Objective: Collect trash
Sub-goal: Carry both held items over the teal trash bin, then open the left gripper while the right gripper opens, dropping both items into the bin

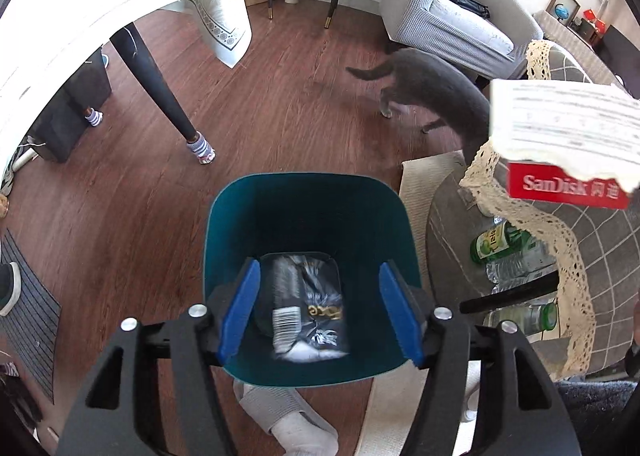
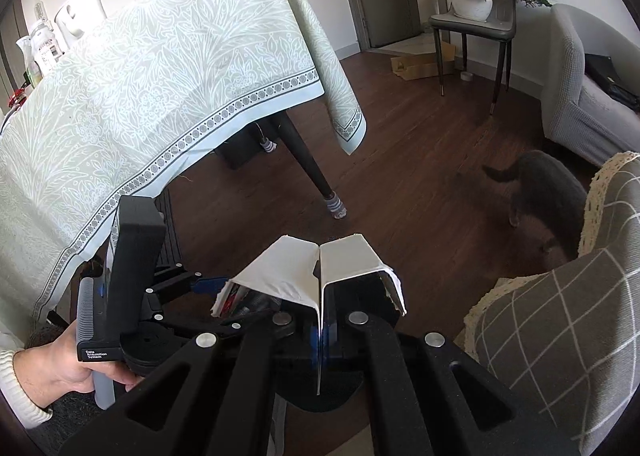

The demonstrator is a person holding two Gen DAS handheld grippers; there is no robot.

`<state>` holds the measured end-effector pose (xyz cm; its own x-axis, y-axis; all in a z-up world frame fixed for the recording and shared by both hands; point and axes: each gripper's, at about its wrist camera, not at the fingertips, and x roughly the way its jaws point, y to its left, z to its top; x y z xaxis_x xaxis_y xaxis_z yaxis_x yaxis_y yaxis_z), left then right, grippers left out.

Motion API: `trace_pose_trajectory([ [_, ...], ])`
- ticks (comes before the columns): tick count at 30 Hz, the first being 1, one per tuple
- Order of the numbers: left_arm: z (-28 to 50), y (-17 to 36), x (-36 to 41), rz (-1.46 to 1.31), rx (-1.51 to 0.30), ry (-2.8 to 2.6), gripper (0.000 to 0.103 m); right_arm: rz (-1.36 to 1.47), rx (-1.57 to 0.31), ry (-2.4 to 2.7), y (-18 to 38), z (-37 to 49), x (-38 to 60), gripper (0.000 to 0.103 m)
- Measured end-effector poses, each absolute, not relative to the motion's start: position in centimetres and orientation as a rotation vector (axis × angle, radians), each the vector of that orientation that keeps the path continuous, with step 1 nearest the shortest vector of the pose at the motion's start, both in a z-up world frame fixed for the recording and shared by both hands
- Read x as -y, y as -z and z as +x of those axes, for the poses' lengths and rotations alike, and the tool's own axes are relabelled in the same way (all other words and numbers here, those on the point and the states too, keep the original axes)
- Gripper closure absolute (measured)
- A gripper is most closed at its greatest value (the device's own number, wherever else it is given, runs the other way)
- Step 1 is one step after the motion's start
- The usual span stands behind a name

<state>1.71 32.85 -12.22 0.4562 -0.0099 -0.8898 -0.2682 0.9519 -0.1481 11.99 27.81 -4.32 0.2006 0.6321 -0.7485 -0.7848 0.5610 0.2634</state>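
Left gripper (image 1: 320, 312), blue pads apart, hovers over a teal bin (image 1: 312, 215) holding a crinkled wrapper (image 1: 308, 308). Right gripper (image 2: 320, 330) pinches torn white card (image 2: 320, 272) at lower centre.

"SanDisk" on red card pkg (image 1: 568, 185); "Data Acquisition System" on handle (image 2: 98, 354).

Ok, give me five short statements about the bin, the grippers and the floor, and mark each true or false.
1. The teal bin is empty. False: a dark wrapper lies inside.
2. The left gripper is open above the bin. True.
3. The right gripper holds nothing. False: it is shut on the torn SanDisk packaging.
4. A grey cat stands on the wooden floor. True.
5. Bottles lie right of the bin. True.
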Motion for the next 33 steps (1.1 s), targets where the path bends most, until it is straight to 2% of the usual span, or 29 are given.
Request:
trace_pose_trajectory([
  [6, 0.5, 12.0, -34.3, -0.306, -1.063, -0.166, 0.037, -0.216, -0.993, -0.992, 6.8, 12.1, -30.0, 0.102],
  [16, -1.3, 8.7, -35.5, -0.336, -0.948, -0.170, 0.038, -0.281, -1.093, -0.968, 11.7, 12.0, -32.4, 0.102],
  [23, -2.0, 6.5, -36.0, -0.340, -0.875, -0.149, 0.050, -0.347, -1.196, -0.985, 14.9, 11.1, -34.6, 0.100],
  [24, -2.1, 6.4, -36.0, -0.340, -0.866, -0.147, 0.050, -0.366, -1.213, -0.986, 15.4, 10.9, -34.8, 0.095],
  [25, -2.0, 6.2, -36.0, -0.341, -0.860, -0.147, 0.051, -0.388, -1.221, -0.982, 15.7, 10.7, -34.8, 0.084],
  [26, -2.0, 6.1, -36.1, -0.344, -0.856, -0.148, 0.052, -0.409, -1.219, -0.971, 16.0, 10.5, -34.9, 0.078],
  [28, -2.0, 5.7, -36.3, -0.354, -0.849, -0.146, 0.054, -0.426, -1.215, -0.961, 16.2, 10.1, -34.8, 0.046],
  [33, -2.0, 4.2, -36.1, -0.355, -0.799, -0.148, 0.056, -0.413, -1.200, -0.962, 15.7, 10.1, -33.9, 0.045],
])
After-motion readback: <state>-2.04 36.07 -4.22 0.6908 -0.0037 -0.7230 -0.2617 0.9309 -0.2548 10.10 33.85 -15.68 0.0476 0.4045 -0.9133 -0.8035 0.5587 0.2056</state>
